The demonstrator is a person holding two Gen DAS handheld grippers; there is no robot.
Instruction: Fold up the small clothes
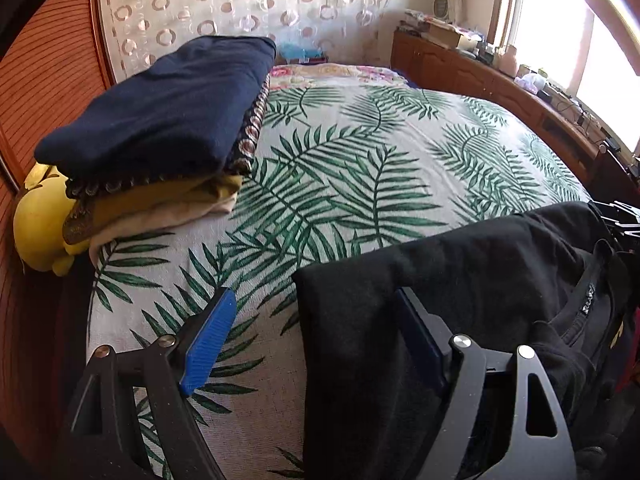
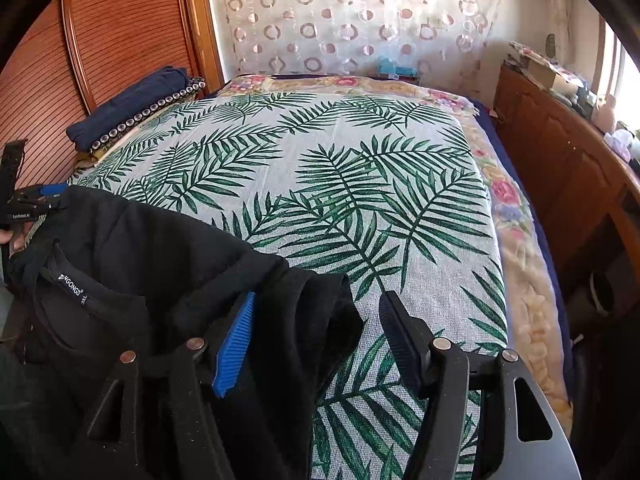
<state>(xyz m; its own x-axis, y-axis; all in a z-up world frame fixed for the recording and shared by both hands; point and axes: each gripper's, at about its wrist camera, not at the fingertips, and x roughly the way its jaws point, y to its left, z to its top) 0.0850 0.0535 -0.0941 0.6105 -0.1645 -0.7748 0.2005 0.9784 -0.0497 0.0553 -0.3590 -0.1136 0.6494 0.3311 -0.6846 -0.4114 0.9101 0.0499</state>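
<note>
A black garment [image 1: 460, 280] with a neck label lies at the near edge of the bed; it also shows in the right wrist view [image 2: 168, 264]. My left gripper [image 1: 316, 320] is open, its jaws wide apart over the garment's left edge; the right blue pad [image 1: 420, 336] rests on the cloth. My right gripper [image 2: 316, 328] is open, straddling the garment's right edge, with its left blue pad [image 2: 236, 344] over the cloth. The left gripper also appears at the far left of the right wrist view [image 2: 36, 200].
A stack of folded clothes [image 1: 160, 120], navy on top, sits at the bed's left side by a yellow plush toy [image 1: 40, 224]. The palm-leaf bedspread [image 1: 360, 168] covers the bed. A wooden cabinet [image 2: 560, 168] runs along the right; wooden wardrobe doors [image 2: 120, 32] stand on the left.
</note>
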